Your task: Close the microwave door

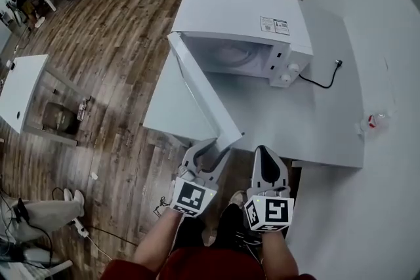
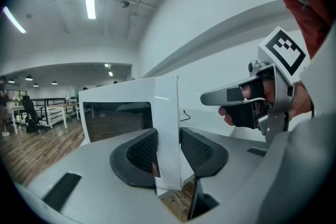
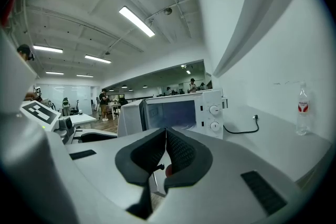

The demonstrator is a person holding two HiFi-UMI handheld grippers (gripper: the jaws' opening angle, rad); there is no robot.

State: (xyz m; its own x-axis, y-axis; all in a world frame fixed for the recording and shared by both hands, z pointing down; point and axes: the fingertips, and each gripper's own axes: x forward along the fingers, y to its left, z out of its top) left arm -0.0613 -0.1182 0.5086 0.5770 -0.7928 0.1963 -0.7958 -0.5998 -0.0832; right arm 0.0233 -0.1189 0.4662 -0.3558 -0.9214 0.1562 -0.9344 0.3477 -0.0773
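Note:
A white microwave (image 1: pixel 239 29) stands on a pale table (image 1: pixel 315 134), its door (image 1: pixel 203 92) swung wide open towards me. My left gripper (image 1: pixel 213 149) is at the door's free edge. In the left gripper view the door edge (image 2: pixel 167 128) stands upright between the two dark pads (image 2: pixel 139 152), and both touch it. My right gripper (image 1: pixel 262 153) hovers just to the right of it with its jaws together and nothing between them (image 3: pixel 166 139). The right gripper view faces the microwave (image 3: pixel 178 110), showing the open cavity and two knobs.
A black power cord with its plug (image 1: pixel 325 79) lies on the table right of the microwave. A water bottle (image 1: pixel 375 121) stands near the table's right edge. A small white table (image 1: pixel 23 92) is on the wooden floor to the left, and people are farther off.

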